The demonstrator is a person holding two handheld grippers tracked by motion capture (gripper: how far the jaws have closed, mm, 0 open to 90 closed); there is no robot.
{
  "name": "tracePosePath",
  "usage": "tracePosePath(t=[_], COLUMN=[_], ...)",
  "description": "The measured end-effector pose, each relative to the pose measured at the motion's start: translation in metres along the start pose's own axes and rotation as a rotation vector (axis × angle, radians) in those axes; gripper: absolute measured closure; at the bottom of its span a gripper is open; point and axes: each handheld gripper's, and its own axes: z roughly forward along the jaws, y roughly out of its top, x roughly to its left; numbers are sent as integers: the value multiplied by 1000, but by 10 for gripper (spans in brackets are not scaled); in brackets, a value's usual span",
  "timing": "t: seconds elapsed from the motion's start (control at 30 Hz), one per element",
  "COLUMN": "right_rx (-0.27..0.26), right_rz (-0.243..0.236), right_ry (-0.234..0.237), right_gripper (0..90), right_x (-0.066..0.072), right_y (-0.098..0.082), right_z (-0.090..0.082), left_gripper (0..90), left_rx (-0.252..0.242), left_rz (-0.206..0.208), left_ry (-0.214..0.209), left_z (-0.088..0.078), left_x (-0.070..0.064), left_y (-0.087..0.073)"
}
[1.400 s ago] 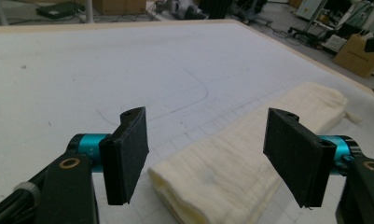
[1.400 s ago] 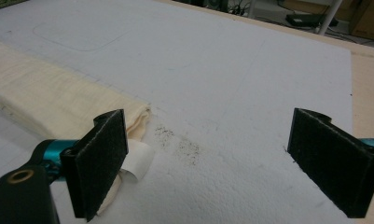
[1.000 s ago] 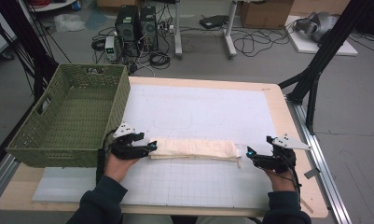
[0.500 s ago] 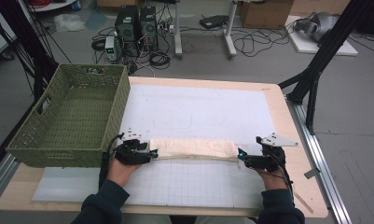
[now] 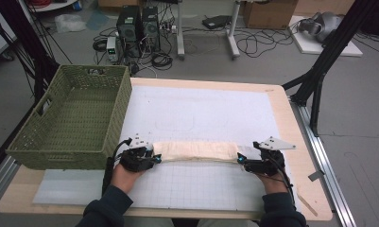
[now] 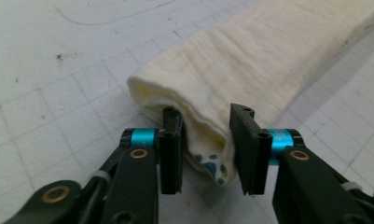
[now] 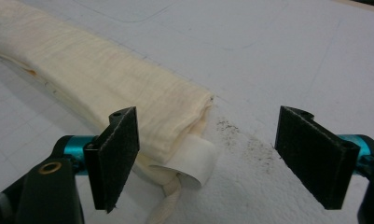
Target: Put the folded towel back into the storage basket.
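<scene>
A long folded cream cloth (image 5: 196, 151) lies across the white grid mat (image 5: 201, 109), near the front. My left gripper (image 5: 154, 157) is at the cloth's left end. In the left gripper view its jaws (image 6: 205, 149) have just been closing, and the pads now press the end of the cloth (image 6: 250, 60), which shows a blue print on an inner layer. My right gripper (image 5: 241, 161) is at the right end. Its jaws (image 7: 205, 158) stand wide and have just closed a little. That end of the cloth (image 7: 105, 79) lies between them, beside the left pad (image 7: 121, 154).
A green woven basket (image 5: 95, 70) stands empty at the left of the table, close to my left hand. The wooden table edge (image 5: 291, 127) runs along the right. Computers, cables and a black stand are on the floor beyond.
My right gripper has moved left to the cloth's right end. The left gripper's jaws have closed onto the left end, with that hand barely shifting.
</scene>
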Motion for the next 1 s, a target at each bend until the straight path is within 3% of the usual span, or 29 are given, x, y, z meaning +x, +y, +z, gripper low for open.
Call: tracePosePath(t=[0.17,0.43,0.57,0.7,1.0], right_rx=[31,101,143,133,124], right_rz=[-9,-25,-13,-5,-9], right_ry=[31,0,19,39,72], right_gripper=[273,407,483,548,706], right_x=[9,15,14,14,17], right_y=[-2,-3,-8,-11,-12], right_z=[11,23,27,26,25], left_gripper=[780,788,788,783,777], left_rx=[-5,-11,-14,-23,-22], left_rz=[3,2,15,33,29], left_ry=[-11,-17,-17,-20,-26], left_z=[0,0,0,1,0], left_x=[-2,-2,-2,-2,-1], left_y=[-1,-2,-2,-3,-3])
